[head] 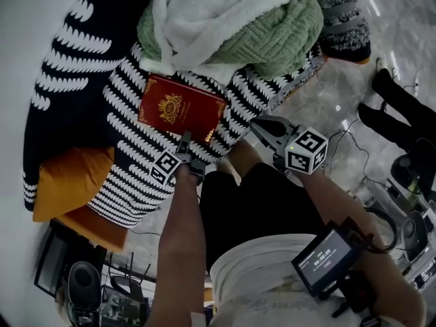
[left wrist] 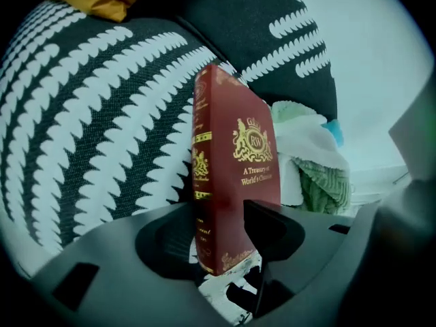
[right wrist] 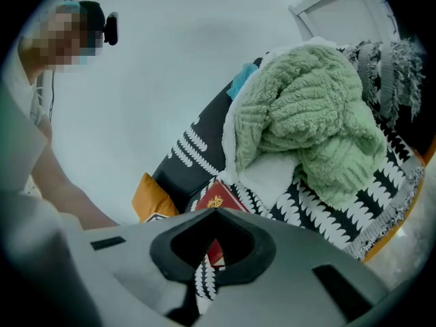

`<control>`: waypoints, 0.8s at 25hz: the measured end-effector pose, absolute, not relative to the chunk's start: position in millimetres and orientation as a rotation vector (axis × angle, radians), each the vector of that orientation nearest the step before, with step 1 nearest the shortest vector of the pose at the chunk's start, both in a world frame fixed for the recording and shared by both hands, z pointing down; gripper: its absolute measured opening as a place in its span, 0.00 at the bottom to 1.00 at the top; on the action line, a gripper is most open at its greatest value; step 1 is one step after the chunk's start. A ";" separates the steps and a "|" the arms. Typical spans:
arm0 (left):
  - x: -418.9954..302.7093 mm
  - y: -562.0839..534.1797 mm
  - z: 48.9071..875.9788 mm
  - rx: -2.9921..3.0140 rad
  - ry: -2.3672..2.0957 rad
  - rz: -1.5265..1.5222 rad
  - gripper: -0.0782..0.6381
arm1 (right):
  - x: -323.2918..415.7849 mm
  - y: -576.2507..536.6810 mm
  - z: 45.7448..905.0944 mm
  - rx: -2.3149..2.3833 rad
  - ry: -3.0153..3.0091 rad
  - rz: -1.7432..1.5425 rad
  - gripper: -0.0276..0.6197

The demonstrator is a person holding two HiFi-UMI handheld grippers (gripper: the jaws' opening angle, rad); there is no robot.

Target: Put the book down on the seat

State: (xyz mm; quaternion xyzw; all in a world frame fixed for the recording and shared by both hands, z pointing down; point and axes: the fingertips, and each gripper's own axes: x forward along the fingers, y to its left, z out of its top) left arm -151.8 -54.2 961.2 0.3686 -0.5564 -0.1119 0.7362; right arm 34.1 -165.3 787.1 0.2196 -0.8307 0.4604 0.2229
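Note:
A dark red book (head: 180, 109) with gold print lies on the black-and-white patterned seat (head: 133, 159), just below a heap of blankets. My left gripper (head: 185, 142) is shut on the book's near edge. In the left gripper view the book (left wrist: 235, 162) stands on edge between the jaws of that gripper (left wrist: 228, 230), against the seat (left wrist: 88, 114). My right gripper (head: 264, 126) hovers to the right of the book, off the seat's front edge, shut with nothing in it. In the right gripper view the book (right wrist: 216, 201) shows just beyond that gripper (right wrist: 216, 214).
A green and white blanket heap (head: 266, 29) fills the back of the seat. An orange cushion (head: 68, 182) lies at the seat's left end and a grey fringed cushion (head: 344, 19) at the right. Someone's dark shoes (head: 402, 107), cables and equipment (head: 82, 288) are on the floor.

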 end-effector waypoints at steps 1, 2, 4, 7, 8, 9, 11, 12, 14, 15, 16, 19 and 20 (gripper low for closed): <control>-151.8 -48.4 959.0 0.798 -1.227 -0.215 0.42 | 35.4 -163.4 785.5 0.604 -2.282 1.289 0.06; -153.9 -40.0 952.7 0.785 -1.234 -0.187 0.39 | 35.3 -158.3 782.6 0.598 -2.266 1.321 0.06; -157.6 -30.0 941.4 0.774 -1.239 -0.152 0.39 | 33.8 -149.9 778.1 0.590 -2.245 1.372 0.06; -153.2 -40.8 946.8 0.816 -1.231 -0.157 0.39 | 34.1 -151.6 781.5 0.596 -2.266 1.340 0.06; -151.6 -43.2 950.0 0.833 -1.229 -0.163 0.39 | 33.5 -150.7 783.3 0.598 -2.277 1.320 0.06; -150.6 -44.6 952.4 0.848 -1.227 -0.169 0.39 | 32.4 -149.2 784.7 0.599 -2.287 1.301 0.06; -150.9 -46.2 952.1 0.874 -1.225 -0.168 0.39 | 28.3 -147.1 785.6 0.596 -2.297 1.282 0.06; -151.8 -46.5 948.4 0.884 -1.222 -0.159 0.38 | 25.6 -146.6 784.4 0.591 -2.295 1.284 0.06; -153.0 -47.7 933.8 0.906 -1.214 -0.128 0.34 | 21.0 -146.6 778.8 0.576 -2.286 1.301 0.06; -152.7 -49.5 923.9 0.923 -1.207 -0.110 0.32 | 19.7 -146.9 774.8 0.567 -2.285 1.307 0.06; -151.7 -52.0 913.5 0.944 -1.200 -0.096 0.30 | 18.9 -147.5 770.6 0.560 -2.287 1.307 0.06; -148.6 -54.4 882.3 1.007 -1.185 -0.078 0.24 | 15.5 -145.9 758.6 0.545 -2.312 1.293 0.06; -147.9 -52.7 872.8 1.025 -1.182 -0.074 0.23 | 14.0 -144.2 754.9 0.543 -2.320 1.290 0.06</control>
